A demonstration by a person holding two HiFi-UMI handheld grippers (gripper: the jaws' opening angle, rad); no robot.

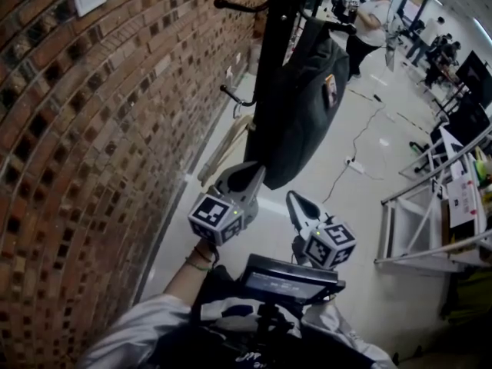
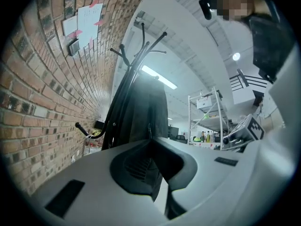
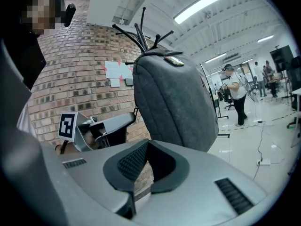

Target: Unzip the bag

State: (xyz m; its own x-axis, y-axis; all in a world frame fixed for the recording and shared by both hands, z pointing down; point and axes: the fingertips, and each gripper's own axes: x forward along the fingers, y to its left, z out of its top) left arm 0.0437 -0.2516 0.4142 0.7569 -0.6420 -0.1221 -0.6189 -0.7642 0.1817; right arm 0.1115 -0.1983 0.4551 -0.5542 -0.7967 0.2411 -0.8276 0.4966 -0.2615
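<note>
— Nearest the head camera, the left hand-held gripper (image 1: pixel 258 172) and the right hand-held gripper (image 1: pixel 293 198) are seen with jaws brought together at the tips, and nothing is held in either. Where is the bag placed?

— A dark grey backpack (image 1: pixel 300 106) is hung from a black coat stand (image 1: pixel 274 21), just beside the brick wall (image 1: pixel 92 144). Its lower end is met by the left tips, or nearly so; contact cannot be confirmed. The right tips are found just below it, apart.

— What could be spoiled from here?

— The zip pull cannot be made out with certainty, so a wrong tab or a fold of cloth may be pinched. Both pairs of jaws would have to be opened first. Since the backpack is hung free, it is likely to be swung or lifted along with the pull unless it is steadied by the other hand-held gripper, and the slider could then be jammed or let slip. A hard tug might also be passed to the stand, which could be rocked over the floor (image 1: pixel 361 229).
</note>
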